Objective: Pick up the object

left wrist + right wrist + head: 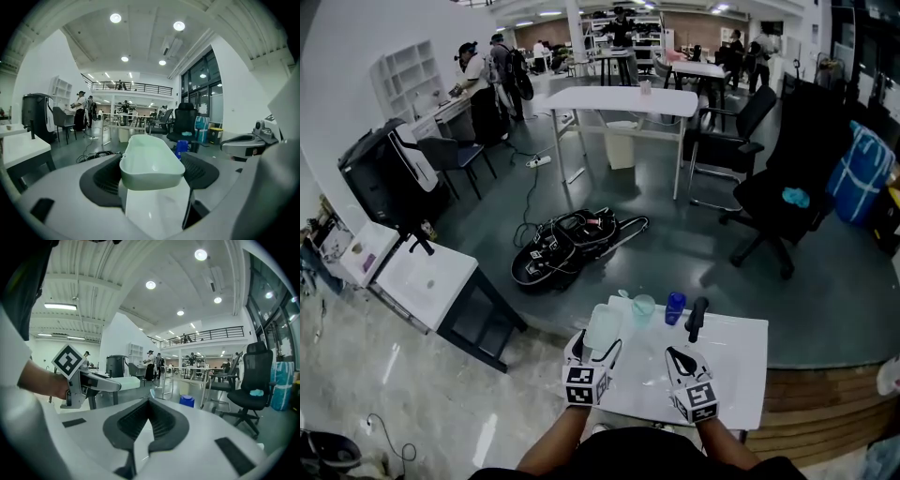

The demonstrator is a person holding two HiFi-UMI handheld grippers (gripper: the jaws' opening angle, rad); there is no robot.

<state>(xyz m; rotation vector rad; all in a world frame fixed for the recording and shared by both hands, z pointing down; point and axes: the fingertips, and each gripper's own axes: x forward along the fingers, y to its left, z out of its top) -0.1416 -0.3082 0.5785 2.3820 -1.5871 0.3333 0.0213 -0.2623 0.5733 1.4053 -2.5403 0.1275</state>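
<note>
Pale green and oblong, an empty dish [151, 159] sits lengthwise between the jaws of the left tongs [596, 345]. The jaws stand wide apart, and their black pads [105, 178] press on the dish's two long sides. Nothing lies inside the dish. Whether its base touches the white tabletop [731, 366] or hangs just above it cannot be told.

Beyond the dish, near the far edge of the tabletop, stand a translucent green cup [644, 307], a blue cup [675, 307] just beside it, and a black upright object [697, 319] to the right. What the cups contain cannot be seen.

The right tongs [148, 413] are closed, pads together, with nothing between them. They hover over the tabletop beside the left tongs, both pointing away from the person and tilted slightly down. Each carries a cube with square markers [581, 385]. The person's bare forearms [551, 445] reach in from the bottom of the head view, the left hand [44, 380] wrapped around its tongs.
</note>
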